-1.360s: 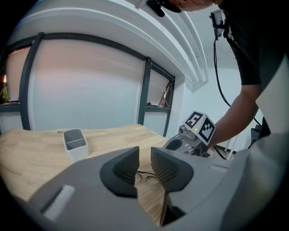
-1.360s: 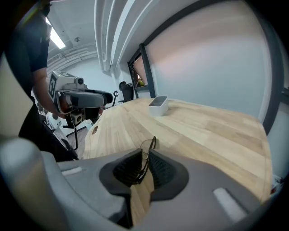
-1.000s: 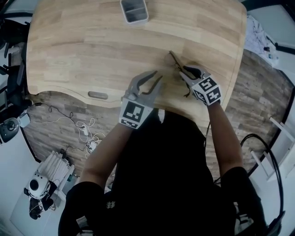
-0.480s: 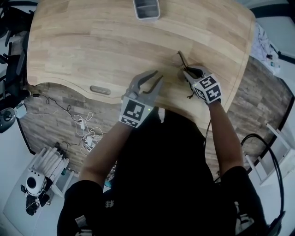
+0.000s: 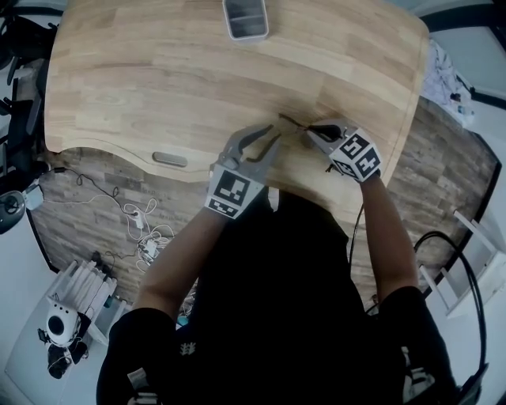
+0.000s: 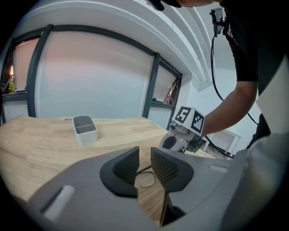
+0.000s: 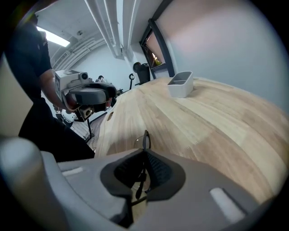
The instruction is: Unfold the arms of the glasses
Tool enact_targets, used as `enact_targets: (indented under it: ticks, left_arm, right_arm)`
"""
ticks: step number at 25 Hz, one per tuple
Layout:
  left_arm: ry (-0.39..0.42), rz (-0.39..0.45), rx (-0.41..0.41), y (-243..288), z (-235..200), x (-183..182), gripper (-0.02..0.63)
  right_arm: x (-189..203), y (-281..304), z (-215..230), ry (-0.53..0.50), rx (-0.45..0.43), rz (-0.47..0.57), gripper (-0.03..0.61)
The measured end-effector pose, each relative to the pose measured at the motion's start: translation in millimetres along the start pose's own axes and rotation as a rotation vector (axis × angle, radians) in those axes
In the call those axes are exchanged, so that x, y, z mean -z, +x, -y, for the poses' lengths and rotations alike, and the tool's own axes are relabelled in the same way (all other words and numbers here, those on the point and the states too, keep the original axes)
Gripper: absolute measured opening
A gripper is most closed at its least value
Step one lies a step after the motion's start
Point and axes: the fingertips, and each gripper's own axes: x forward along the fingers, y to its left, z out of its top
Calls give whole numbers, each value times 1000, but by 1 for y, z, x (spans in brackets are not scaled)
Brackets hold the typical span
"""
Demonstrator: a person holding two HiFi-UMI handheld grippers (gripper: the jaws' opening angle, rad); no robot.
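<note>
Broadly, a pale wooden table [image 5: 142, 79] with rounded corners fills the upper part of the head view, its planks bare except for a grey tray [image 5: 245, 17] near the far edge and the glasses [image 5: 291, 123] close to the near edge, in front of the person. The right gripper [image 5: 314, 128] has its jaws closed tight on the thin dark frame of the glasses, with one lens sticking out past the fingertips just above the wood. The left gripper [image 5: 271, 133] hangs just beside them with its jaws standing apart and nothing pressed between the pads; a lens shows through the gap beyond them. The near edge of the table curves inward toward the person and carries a small oval slot [image 5: 169, 160] left of the grippers. The middle and left of the tabletop lie open, well apart from the tray. Below and to the sides is a wood-patterned floor [image 5: 447, 158], with loose cables [image 5: 142, 229] on the left and a black cable [image 5: 443, 241] on the right. Beyond the table stand dark-framed windows [image 6: 151, 85] in a white wall.
</note>
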Motion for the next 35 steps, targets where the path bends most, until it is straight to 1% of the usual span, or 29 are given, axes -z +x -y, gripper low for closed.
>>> enact_targets:
  ticks: [2,5,10,12,15,17,21,23,25,28,30,35]
  left_arm:
    - [2,-8,13,2,5,2,87]
    - [4,-15,22,3,9,4,87]
    - [14,-32,29,2,11,9,87]
    - [16,-36,32,2,11,9,87]
    - [26,-41,49,7,14,9,87]
    - [34,-47,69,14,16,10,87]
    - [67,-75,115,32,21,16,87]
    - [93,-100,148,43,23,22,87]
    - [130,-133,193,55,28,30,91]
    - [200,-189,256,71,34,45,109]
    - [237,-211,286,82,36,51,112]
    - [265,-256,341,104,41,66,112]
  right_arm:
    - [2,1,-5,-24,-17,-15,17]
    - [6,3,-4,-40,-15,-22,17]
    - [7,-2,1,-21,22,-1,20]
    - [7,-8,1,-19,32,8,34]
    - [6,-19,3,-1,51,15,38]
    - [2,-30,9,28,89,44,40]
    - [-12,-64,32,98,222,187,40]
    - [-11,-79,42,142,292,244,40]
    - [-2,-89,49,187,342,269,40]
    - [16,-97,52,238,377,275,40]
    - [28,-98,50,263,389,274,40]
    - [49,-99,46,306,416,275,40]
